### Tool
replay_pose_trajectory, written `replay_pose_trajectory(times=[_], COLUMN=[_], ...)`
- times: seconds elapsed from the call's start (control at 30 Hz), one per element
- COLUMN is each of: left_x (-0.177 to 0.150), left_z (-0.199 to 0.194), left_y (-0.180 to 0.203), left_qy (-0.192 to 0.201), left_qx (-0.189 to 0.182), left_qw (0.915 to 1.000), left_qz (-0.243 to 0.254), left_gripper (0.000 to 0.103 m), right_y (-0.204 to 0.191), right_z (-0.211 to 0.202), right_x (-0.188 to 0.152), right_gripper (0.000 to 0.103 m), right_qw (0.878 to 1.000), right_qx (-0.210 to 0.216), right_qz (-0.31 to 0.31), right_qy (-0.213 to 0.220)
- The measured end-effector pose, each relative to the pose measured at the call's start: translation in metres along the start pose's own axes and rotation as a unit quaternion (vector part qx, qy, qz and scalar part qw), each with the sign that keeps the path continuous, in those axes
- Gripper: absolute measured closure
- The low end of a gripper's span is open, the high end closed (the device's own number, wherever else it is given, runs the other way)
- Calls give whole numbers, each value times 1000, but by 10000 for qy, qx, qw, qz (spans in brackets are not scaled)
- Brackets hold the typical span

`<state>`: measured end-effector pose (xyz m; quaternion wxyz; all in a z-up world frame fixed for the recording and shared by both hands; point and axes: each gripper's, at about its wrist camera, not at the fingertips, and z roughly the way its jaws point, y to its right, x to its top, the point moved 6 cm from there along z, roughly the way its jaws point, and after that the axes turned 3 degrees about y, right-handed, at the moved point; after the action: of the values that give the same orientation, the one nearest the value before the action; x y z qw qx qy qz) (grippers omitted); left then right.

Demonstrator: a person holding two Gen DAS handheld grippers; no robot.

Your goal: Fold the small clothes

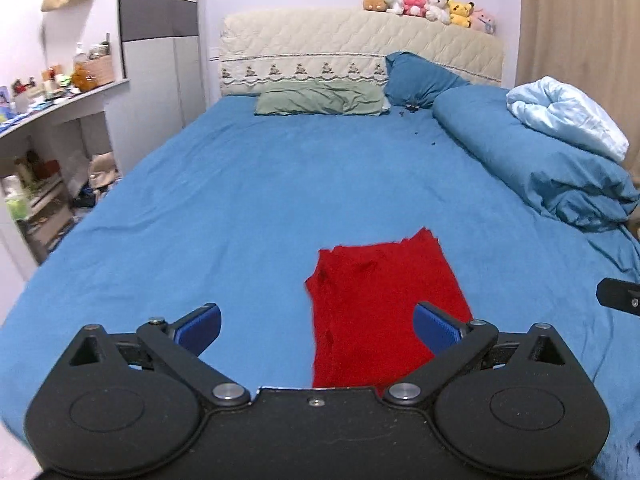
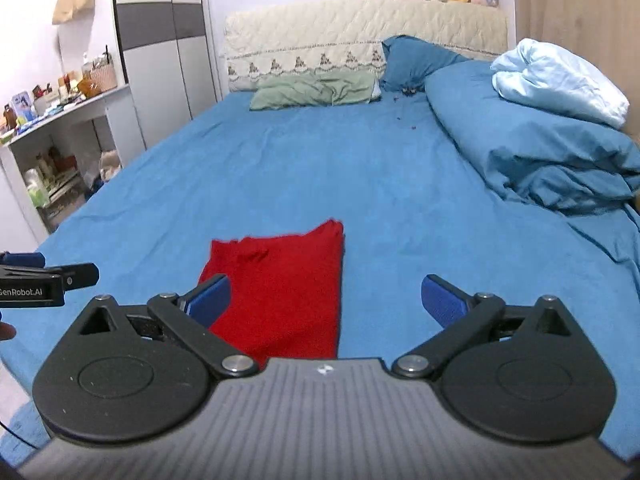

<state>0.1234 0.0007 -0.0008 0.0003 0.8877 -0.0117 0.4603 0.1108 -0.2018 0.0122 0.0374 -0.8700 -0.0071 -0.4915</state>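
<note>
A small red garment (image 1: pixel 376 304) lies flat in a folded, roughly rectangular shape on the blue bed sheet (image 1: pixel 260 208), near the front edge. It also shows in the right wrist view (image 2: pixel 280 292). My left gripper (image 1: pixel 318 330) is open and empty, held above the garment's left side, its right pad (image 1: pixel 436 330) over the cloth. My right gripper (image 2: pixel 326 300) is open and empty, above the garment's right edge, its left pad (image 2: pixel 210 298) over the cloth. The left gripper shows at the left edge of the right wrist view (image 2: pixel 44 276). The right gripper's tip shows at the right edge of the left wrist view (image 1: pixel 618 295).
A heaped blue duvet (image 1: pixel 532 160) with a light blue blanket (image 1: pixel 568 116) lies along the bed's right side. A green pillow (image 1: pixel 320 98) and a blue pillow (image 1: pixel 420 78) sit by the quilted headboard (image 1: pixel 360 44). Cluttered shelves (image 1: pixel 44 168) stand to the left of the bed.
</note>
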Motion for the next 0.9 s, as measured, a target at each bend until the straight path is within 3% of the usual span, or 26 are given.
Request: replay_pose_trajectory(times=[0.23,0.47,0.9], left_x=[-41,-73,-76], left_z=[-29,-36,-42], left_y=[-6,2,8], left_qy=[-235,-359,-270], left_qx=[228,205,19], left_qw=[9993,9984,9993], left_qz=[162,385,266], left_gripper=[0,0,0], right_y=[-17,-23,-18], right_z=[-37,-39,-47], right_x=[-43,-81,-94], right_gripper=[0,0,0], right_qw=[9982,9954,9937], right_qx=[-265,-398,-538], right_qz=[-121,-140,-78], right_qy=[-516,-862,-979])
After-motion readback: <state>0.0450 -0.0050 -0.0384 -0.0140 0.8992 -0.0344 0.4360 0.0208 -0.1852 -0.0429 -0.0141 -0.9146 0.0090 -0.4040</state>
